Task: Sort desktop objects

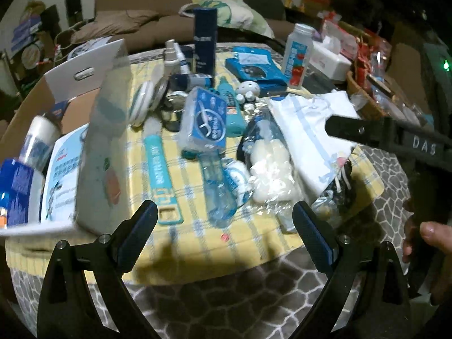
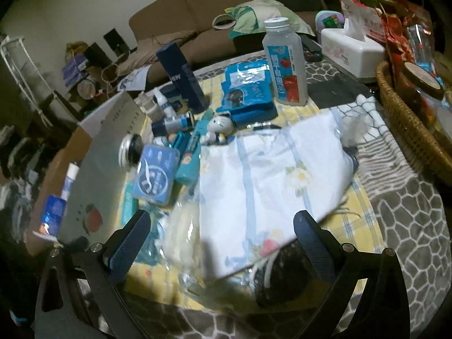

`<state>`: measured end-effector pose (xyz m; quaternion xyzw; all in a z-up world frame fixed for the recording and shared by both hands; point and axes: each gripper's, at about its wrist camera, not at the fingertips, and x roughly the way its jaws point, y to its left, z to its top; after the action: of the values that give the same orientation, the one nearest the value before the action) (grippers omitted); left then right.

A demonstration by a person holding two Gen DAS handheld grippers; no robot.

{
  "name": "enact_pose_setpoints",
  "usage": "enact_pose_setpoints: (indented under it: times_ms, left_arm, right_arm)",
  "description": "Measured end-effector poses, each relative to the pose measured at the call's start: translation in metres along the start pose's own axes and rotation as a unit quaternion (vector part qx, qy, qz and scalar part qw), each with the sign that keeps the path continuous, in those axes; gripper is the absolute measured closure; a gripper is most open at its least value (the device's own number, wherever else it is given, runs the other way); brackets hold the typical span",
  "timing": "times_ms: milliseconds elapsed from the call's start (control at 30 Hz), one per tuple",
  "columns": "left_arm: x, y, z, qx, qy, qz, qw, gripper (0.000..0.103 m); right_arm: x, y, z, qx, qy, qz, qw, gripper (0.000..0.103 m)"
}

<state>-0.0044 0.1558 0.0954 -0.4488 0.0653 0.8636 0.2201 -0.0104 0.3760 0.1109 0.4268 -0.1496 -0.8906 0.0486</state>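
Many small items lie on a yellow checked cloth: a blue floss box, a teal tube, a clear blue bottle, a bag of white cotton balls and a white folded cloth. A cardboard box with packets inside stands at the left. My left gripper is open and empty above the cloth's near edge. My right gripper is open and empty over the white folded cloth. The right gripper's arm shows at the right of the left wrist view.
A tall clear juice bottle, a dark blue tall box, a blue pouch and a small cat figure stand farther back. A white tissue box and a wicker basket are at the right. A brown sofa is behind.
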Motion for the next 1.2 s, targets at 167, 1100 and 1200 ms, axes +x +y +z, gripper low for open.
enact_pose_setpoints:
  times_ms: [167, 1100, 1200]
  left_arm:
    - [-0.005, 0.016, -0.029, -0.015, -0.007, 0.031, 0.9994, 0.006]
    - [0.042, 0.043, -0.078, -0.055, -0.002, 0.096, 0.9938, 0.000]
    - [0.042, 0.043, -0.078, -0.056, 0.000, 0.097, 0.9937, 0.000]
  right_arm:
    - [-0.005, 0.005, -0.021, -0.019, -0.006, -0.036, 0.999, 0.000]
    - [0.054, 0.035, -0.108, -0.079, 0.011, -0.139, 0.987, 0.000]
    - [0.055, 0.036, -0.109, -0.080, 0.007, -0.142, 0.987, 0.000]
